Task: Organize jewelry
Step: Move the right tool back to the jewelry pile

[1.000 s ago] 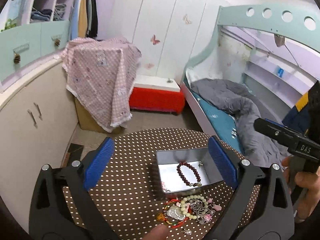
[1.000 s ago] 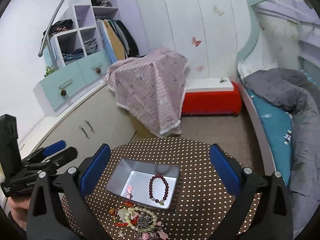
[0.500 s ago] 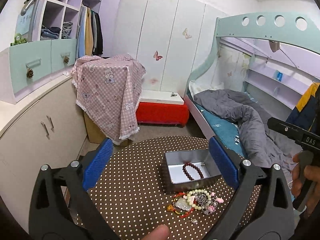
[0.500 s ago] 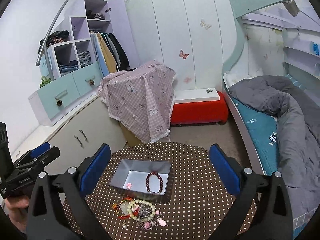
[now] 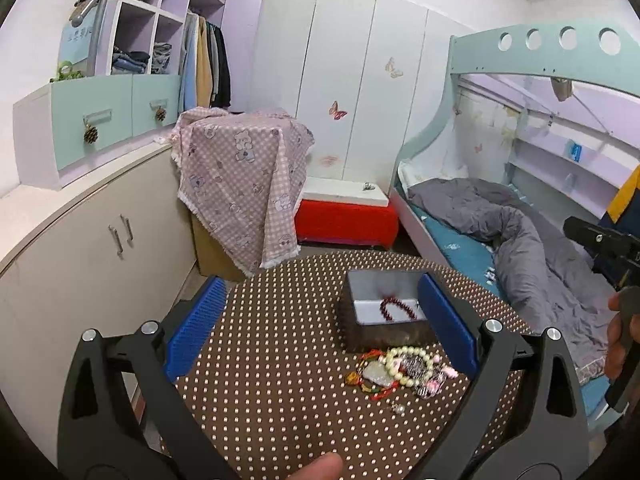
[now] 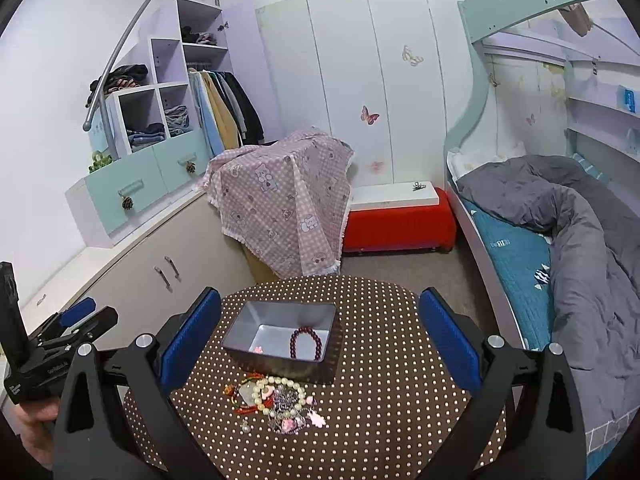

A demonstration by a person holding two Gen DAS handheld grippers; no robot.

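You hold both grippers above a round table (image 6: 380, 420) covered in a brown cloth with white dots; neither touches anything. Your left gripper (image 5: 320, 336) has its blue-padded fingers (image 5: 196, 328) spread wide and empty; your right gripper (image 6: 320, 344) stands the same, blue pads (image 6: 448, 340) far apart with nothing between them. On the table sits an open grey metal tin (image 6: 240, 344), rectangular; inside it a dark red bead bracelet (image 6: 305, 342) lies flat on the bottom towards the right side, and a small pink piece (image 6: 257, 349) lies beside it to the left. Just in front of the tin, touching its near wall or very nearly, lies a heap of jewelry (image 6: 276, 400): a loop of pale beads (image 5: 406, 364), red and green cords, a pale stone pendant (image 5: 374, 372), silver chain and pink charms, all tangled together on the cloth. In the left wrist view your right hand (image 5: 620, 340) shows at the right edge, gripping its tool's handle; behind the table stand a cupboard draped in pink checked cloth (image 6: 288, 204), a red bench (image 6: 400, 224) and a bed with a grey duvet (image 6: 580, 220).
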